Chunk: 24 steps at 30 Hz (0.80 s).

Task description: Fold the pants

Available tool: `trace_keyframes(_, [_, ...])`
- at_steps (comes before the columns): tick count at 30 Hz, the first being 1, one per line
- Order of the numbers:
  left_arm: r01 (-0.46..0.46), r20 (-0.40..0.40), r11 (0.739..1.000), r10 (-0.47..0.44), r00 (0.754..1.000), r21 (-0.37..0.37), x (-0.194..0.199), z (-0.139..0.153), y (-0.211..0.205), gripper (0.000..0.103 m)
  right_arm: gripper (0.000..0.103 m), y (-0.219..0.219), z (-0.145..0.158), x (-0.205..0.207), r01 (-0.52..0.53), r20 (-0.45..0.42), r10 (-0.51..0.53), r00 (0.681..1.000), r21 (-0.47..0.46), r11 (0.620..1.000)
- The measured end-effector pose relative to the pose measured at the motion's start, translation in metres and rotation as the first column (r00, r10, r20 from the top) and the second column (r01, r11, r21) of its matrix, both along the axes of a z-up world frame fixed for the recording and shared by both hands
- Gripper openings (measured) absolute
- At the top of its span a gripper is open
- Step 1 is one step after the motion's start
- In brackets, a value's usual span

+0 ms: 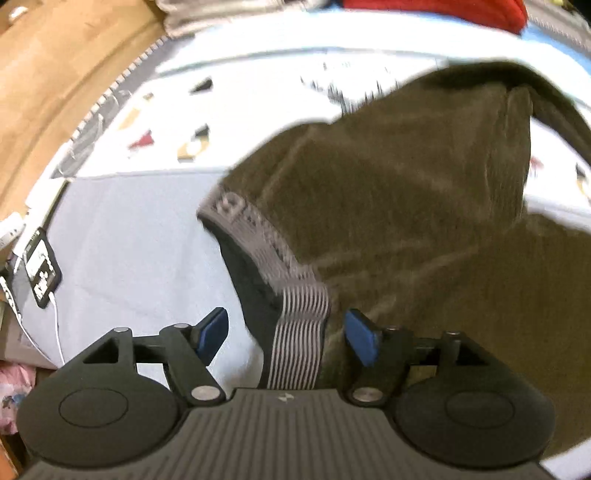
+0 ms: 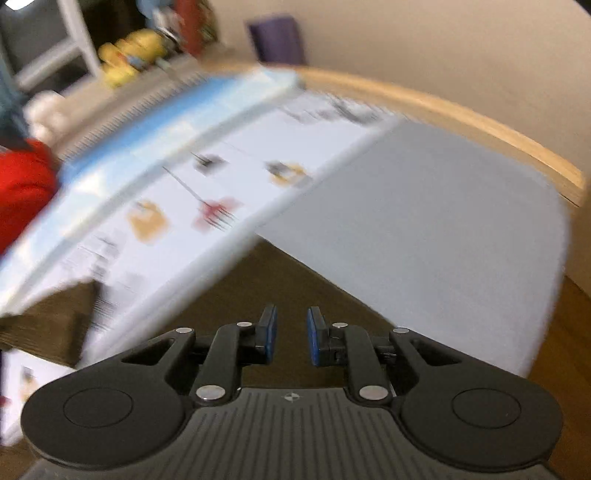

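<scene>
Olive-brown pants (image 1: 406, 192) lie bunched on the bed, and their grey striped waistband (image 1: 301, 332) runs down toward the camera in the left wrist view. My left gripper (image 1: 286, 336) stands open wide, with the waistband in the gap between its blue pads; neither pad presses on it. In the blurred right wrist view, a corner of the pants (image 2: 288, 288) lies flat under my right gripper (image 2: 291, 334). Its blue pads stand a narrow gap apart with nothing between them.
The bed has a plain pale blue sheet (image 1: 140, 240) and a patterned cover (image 2: 184, 192). A phone (image 1: 42, 273) on a white cable lies at the left edge. A red garment (image 1: 443, 14) sits at the far end. A wooden bed frame (image 2: 480, 122) borders the mattress.
</scene>
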<state>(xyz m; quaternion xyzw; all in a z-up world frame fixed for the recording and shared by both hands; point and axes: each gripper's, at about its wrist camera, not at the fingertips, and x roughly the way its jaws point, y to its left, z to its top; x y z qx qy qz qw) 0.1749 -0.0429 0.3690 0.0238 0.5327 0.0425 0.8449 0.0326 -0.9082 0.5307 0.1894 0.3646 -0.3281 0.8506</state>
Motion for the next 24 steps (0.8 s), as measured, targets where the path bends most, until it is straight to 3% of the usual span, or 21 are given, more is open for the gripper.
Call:
trace_keyframes(2, [-0.022, 0.089, 0.999, 0.026, 0.996, -0.041, 0.001, 0.018, -0.007, 0.075, 0.025, 0.013, 0.006, 0.010, -0.069, 0.075, 0.069, 0.995, 0.000, 0.998])
trace_keyframes(6, [-0.013, 0.262, 0.992, 0.045, 0.964, -0.123, 0.002, 0.049, -0.026, 0.075, 0.025, 0.044, 0.011, 0.045, -0.200, 0.138, 0.193, 0.971, 0.034, 0.979])
trace_keyframes(10, [0.019, 0.338, 0.986, 0.039, 0.940, -0.166, 0.008, 0.071, -0.059, 0.075, 0.025, 0.082, 0.008, 0.086, -0.299, 0.117, 0.291, 0.950, 0.056, 0.953])
trace_keyframes(15, [0.069, 0.375, 0.978, 0.010, 0.927, -0.196, 0.022, 0.092, -0.112, 0.074, 0.025, 0.120, -0.004, 0.132, -0.385, 0.091, 0.378, 0.921, 0.068, 0.921])
trace_keyframes(16, [0.096, 0.372, 0.974, -0.013, 0.928, -0.205, 0.026, 0.092, -0.118, 0.070, 0.025, 0.125, -0.008, 0.138, -0.399, 0.083, 0.393, 0.916, 0.077, 0.914])
trace_keyframes(18, [0.152, 0.363, 0.967, -0.070, 0.929, -0.203, 0.038, 0.089, -0.143, 0.049, 0.026, 0.131, -0.019, 0.152, -0.423, 0.072, 0.417, 0.906, 0.108, 0.900])
trace_keyframes(20, [0.190, 0.343, 0.964, -0.117, 0.932, -0.186, 0.048, 0.086, -0.171, 0.014, 0.029, 0.133, -0.035, 0.167, -0.437, 0.039, 0.435, 0.899, 0.126, 0.891])
trace_keyframes(22, [0.227, 0.321, 0.954, -0.157, 0.934, -0.195, 0.060, 0.080, -0.197, 0.004, 0.030, 0.130, -0.049, 0.176, -0.441, -0.001, 0.446, 0.895, 0.155, 0.884])
trace_keyframes(24, [0.250, 0.324, 0.946, -0.174, 0.930, -0.208, 0.070, 0.077, -0.215, 0.004, 0.032, 0.126, -0.057, 0.183, -0.448, -0.018, 0.456, 0.890, 0.163, 0.879])
